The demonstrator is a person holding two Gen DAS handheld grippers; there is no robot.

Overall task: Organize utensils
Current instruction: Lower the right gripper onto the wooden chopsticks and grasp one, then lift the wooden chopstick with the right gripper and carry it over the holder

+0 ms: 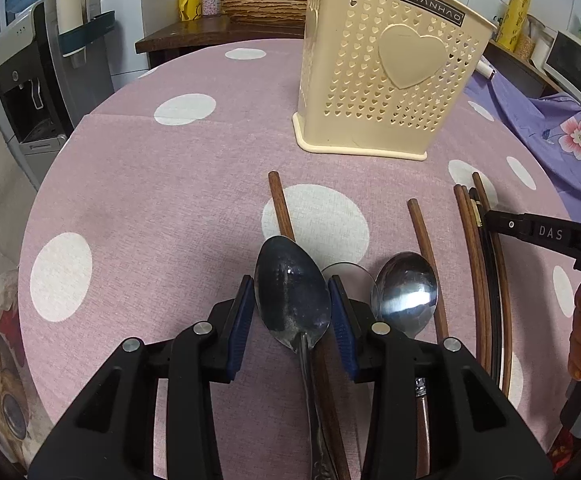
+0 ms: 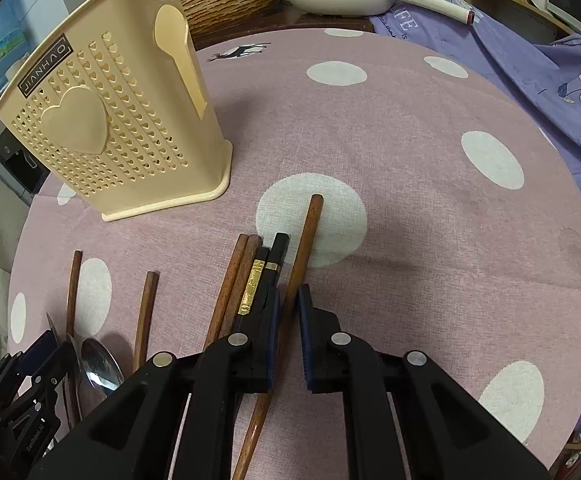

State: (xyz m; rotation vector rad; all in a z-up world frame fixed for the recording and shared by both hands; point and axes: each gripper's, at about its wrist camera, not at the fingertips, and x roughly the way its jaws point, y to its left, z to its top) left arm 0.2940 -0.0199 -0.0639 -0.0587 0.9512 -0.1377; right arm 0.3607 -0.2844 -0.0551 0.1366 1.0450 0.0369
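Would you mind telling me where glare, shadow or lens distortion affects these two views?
Left wrist view: glare whitens the bowl of the right-hand spoon, and fisheye bends the outer chopsticks into arcs. Right wrist view: soft shadow falls on the tablecloth right of the utensil holder, which leans from lens distortion; both frames darken at the corners.

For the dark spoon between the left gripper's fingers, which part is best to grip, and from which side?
Grip the dark spoon at its thin neck, just below the bowl, coming from above with the left gripper. The bowl is wide and rounded, so pads may slip; the handle lies flat beside a wooden chopstick.
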